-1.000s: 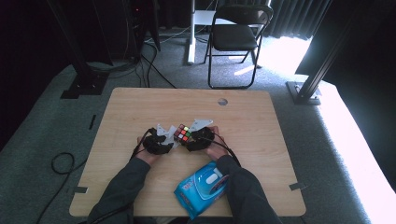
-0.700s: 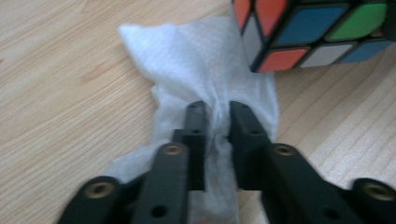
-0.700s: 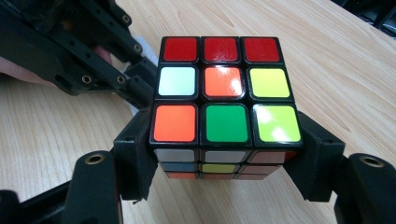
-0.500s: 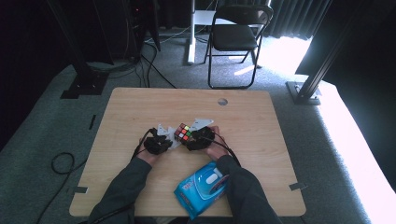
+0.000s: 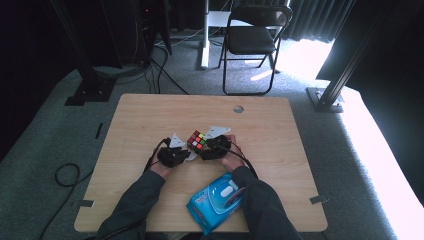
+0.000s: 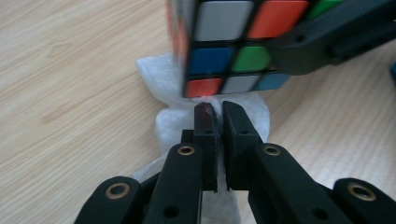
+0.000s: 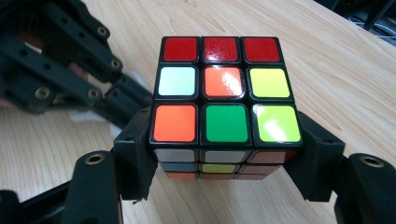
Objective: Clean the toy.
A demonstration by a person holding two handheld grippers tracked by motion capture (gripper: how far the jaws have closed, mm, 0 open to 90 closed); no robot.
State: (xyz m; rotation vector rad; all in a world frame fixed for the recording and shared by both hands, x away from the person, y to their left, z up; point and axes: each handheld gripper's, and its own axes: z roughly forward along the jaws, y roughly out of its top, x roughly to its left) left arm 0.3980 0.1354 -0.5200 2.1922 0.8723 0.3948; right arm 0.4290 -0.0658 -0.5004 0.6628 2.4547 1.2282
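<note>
Two grippers meet near the middle of the table (image 5: pixel 150 115). Our right gripper (image 7: pixel 226 154) clamps the puzzle cube (image 7: pixel 223 88) by its two opposite sides, raised a little off the wood. Our left gripper (image 6: pixel 217 112) has just been closing and now pinches a white wipe (image 6: pixel 163 84), jaws almost together. The cube sits just beyond and above those tips, to the right, so we judge the wipe must travel up against its near face.
</note>
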